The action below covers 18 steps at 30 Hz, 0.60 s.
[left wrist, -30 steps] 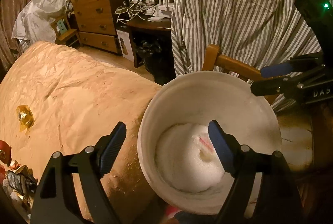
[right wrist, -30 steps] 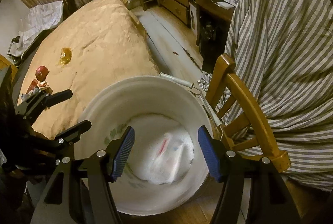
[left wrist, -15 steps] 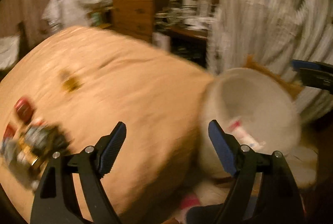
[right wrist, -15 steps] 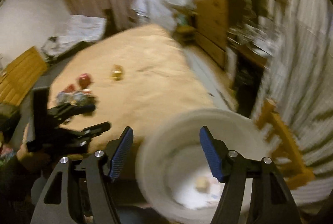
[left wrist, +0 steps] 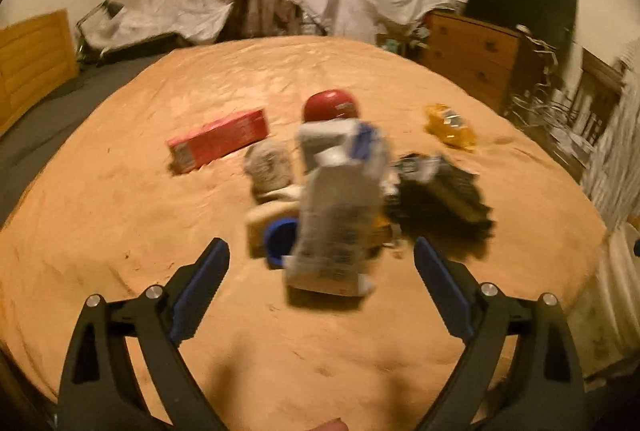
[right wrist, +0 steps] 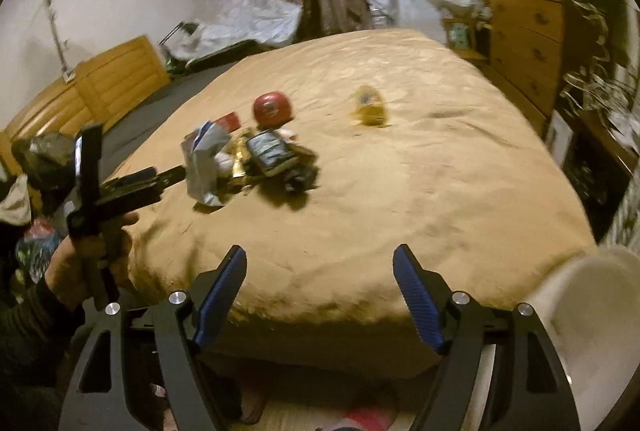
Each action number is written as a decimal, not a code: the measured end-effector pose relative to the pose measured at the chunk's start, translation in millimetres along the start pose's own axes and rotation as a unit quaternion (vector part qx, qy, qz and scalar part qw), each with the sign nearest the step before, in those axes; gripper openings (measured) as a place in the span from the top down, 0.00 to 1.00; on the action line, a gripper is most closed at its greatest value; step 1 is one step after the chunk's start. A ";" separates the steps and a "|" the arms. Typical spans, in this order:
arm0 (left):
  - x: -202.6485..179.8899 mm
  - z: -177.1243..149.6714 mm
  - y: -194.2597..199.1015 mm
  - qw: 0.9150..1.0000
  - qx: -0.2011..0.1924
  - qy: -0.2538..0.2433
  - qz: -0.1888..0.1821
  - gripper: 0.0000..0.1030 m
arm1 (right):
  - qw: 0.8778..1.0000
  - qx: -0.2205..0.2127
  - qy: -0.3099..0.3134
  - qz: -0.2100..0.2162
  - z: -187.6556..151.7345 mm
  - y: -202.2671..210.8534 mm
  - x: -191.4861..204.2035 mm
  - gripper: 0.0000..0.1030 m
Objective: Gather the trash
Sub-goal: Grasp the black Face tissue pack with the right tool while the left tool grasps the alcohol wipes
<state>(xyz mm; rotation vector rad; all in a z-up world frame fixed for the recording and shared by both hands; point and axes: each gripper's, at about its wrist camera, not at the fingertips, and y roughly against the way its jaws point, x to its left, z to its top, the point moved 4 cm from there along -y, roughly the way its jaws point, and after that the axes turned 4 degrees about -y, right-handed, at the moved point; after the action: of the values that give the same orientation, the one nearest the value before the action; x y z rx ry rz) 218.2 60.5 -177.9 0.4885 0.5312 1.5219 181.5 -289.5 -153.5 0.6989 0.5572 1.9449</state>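
- Left wrist view: the left gripper (left wrist: 320, 267) is spread wide and empty, aimed at the trash pile (left wrist: 340, 199) mid-bed (left wrist: 100, 211). Much looks left to collect: a pale bag (left wrist: 332, 231), red box (left wrist: 218, 139), red cup (left wrist: 332, 105), yellow wrapper (left wrist: 450, 125), dark packet (left wrist: 440, 195). All of it is blurred.
- Right wrist view: the right gripper (right wrist: 320, 283) gapes, holding nothing, near the bed's edge. The bin (right wrist: 592, 311) sits at lower right, contents hidden, well apart from the pile.

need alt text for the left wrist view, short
Open left tongs hover over a tan bedspread, aimed at a blurred pile of trash. A red box and a yellow wrapper lie apart from it.
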 end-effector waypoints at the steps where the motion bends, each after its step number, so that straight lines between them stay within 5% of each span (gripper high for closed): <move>1: 0.9 -0.3 -10.6 1.000 0.005 -0.002 0.002 0.13 | 1.000 0.003 0.011 0.001 1.7 -10.4 7.5 0.26; 8: -8.5 3.9 -51.5 0.999 0.009 -0.041 0.034 0.14 | 0.999 0.025 0.044 0.012 18.2 -66.8 29.2 0.26; 9: -4.9 0.2 -52.6 0.998 0.011 -0.043 0.036 0.19 | 0.999 0.026 0.046 0.013 19.2 -70.7 30.0 0.26; 11: 0.1 0.3 -54.8 0.999 0.018 -0.040 0.031 0.59 | 0.998 0.029 0.052 0.017 23.6 -82.0 32.9 0.26; 18: 31.2 5.0 -16.2 0.999 0.042 -0.018 0.005 0.63 | 0.994 0.031 0.101 0.040 44.3 -108.4 49.1 0.27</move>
<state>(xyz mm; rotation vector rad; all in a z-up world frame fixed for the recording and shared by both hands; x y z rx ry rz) 233.5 91.8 -184.4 0.5838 0.5668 1.5027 261.8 -194.3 -178.7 0.5740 0.7258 2.0951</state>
